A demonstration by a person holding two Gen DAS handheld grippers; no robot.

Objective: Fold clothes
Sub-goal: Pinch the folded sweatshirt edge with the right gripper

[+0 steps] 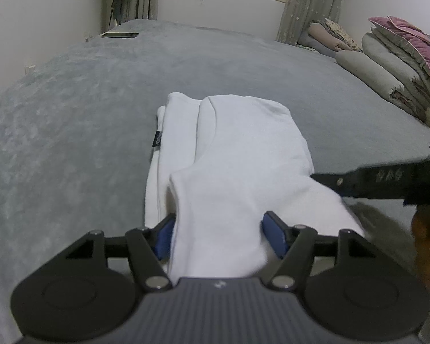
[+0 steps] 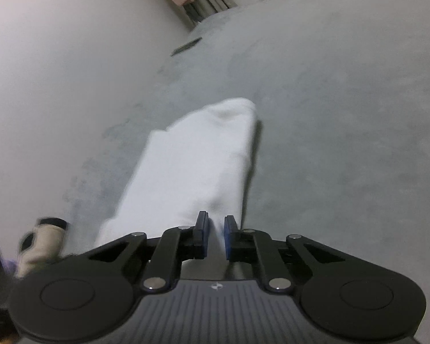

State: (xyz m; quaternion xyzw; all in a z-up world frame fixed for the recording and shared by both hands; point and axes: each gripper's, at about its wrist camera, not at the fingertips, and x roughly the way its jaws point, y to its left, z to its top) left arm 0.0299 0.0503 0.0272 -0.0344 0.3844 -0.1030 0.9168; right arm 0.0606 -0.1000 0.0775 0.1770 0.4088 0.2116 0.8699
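A white garment point(image 1: 243, 149) lies partly folded on the grey bed cover point(image 1: 71, 120), a small black label at its left edge. Its near end rises into my left gripper point(image 1: 220, 235), whose blue pads point(image 1: 164, 236) stand wide and press on a thick bunch of the cloth. In the left wrist view my right gripper point(image 1: 324, 179) reaches in from the right at the garment's right edge. In the right wrist view the white garment point(image 2: 192, 160) stretches away over the bed. There my right gripper point(image 2: 216, 229) is nearly closed, with a thin edge of the cloth pinched between its pads.
Folded quilts and pillows point(image 1: 392, 66) are stacked along the bed's right side. A dark flat device point(image 1: 119, 35) lies at the far left corner. A window and curtains point(image 1: 309, 3) stand behind the bed. A person's hand point(image 2: 40, 243) shows low on the left.
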